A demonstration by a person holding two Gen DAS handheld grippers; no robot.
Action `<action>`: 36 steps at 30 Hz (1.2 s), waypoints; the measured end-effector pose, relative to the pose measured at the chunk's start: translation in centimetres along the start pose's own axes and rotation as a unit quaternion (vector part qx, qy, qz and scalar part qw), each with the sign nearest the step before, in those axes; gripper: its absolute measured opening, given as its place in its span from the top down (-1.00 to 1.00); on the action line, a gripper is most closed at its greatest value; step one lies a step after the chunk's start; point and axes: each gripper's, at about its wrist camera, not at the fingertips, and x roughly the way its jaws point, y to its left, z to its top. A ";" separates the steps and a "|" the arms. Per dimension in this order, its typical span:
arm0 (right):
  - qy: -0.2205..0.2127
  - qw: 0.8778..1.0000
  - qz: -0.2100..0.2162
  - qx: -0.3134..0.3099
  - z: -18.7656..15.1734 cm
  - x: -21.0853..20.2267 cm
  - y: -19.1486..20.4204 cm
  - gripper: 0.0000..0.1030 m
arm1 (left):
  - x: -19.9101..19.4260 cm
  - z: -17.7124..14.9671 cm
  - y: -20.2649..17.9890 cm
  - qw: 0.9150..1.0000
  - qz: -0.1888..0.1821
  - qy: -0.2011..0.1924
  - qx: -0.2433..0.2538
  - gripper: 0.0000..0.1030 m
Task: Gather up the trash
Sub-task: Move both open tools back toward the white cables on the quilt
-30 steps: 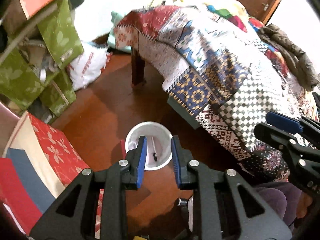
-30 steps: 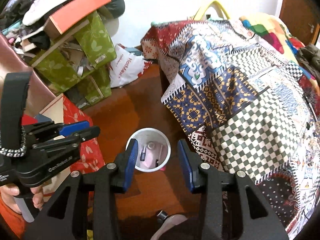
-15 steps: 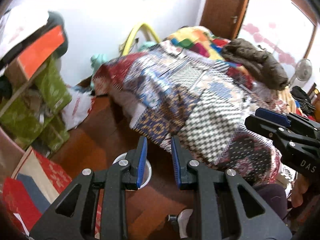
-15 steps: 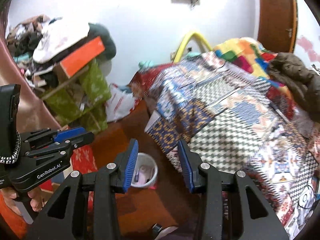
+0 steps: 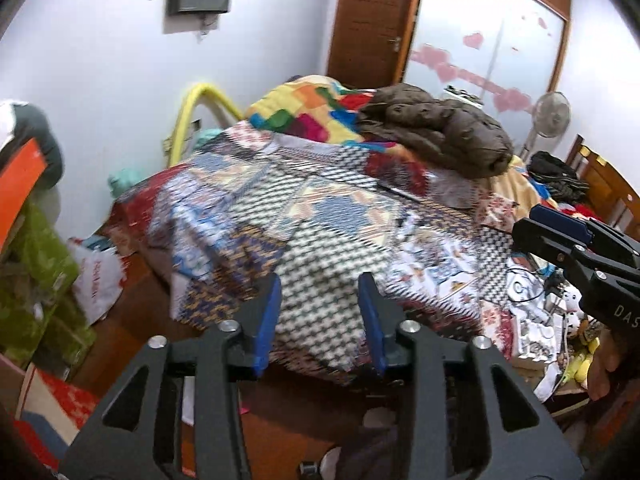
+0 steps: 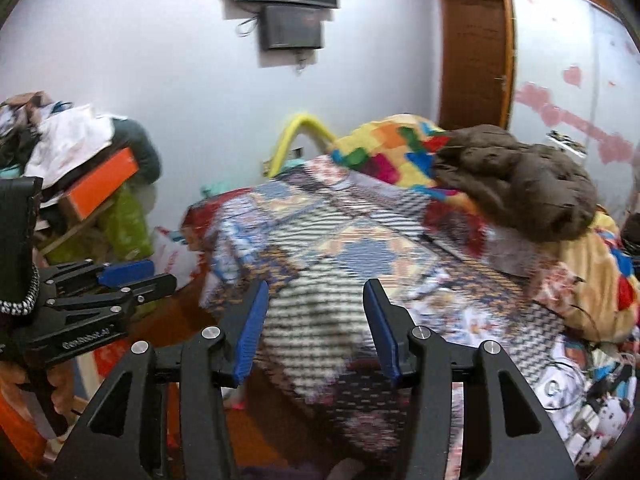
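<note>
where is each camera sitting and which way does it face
Left wrist: on the left claw, open, facing the patchwork-quilted bed; the right claw shows at right.
Right wrist: on the right claw, open, facing the same bed; the left claw shows at left.
Shared: the bed, the brown padded jacket and the wall-mounted dark screen.

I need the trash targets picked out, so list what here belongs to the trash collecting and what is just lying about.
Job in hand:
left gripper, open, empty
right gripper, open, empty
paper scraps at the bed's edge, probably trash

Lying about:
patchwork bedspread
brown jacket
standing fan
green boxes
white bag
</note>
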 end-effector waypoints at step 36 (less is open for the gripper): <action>0.151 0.970 -0.106 0.156 -9.7 13.1 -23.7 0.10 | 35.9 1.9 -18.0 0.974 -0.102 0.191 0.065 0.00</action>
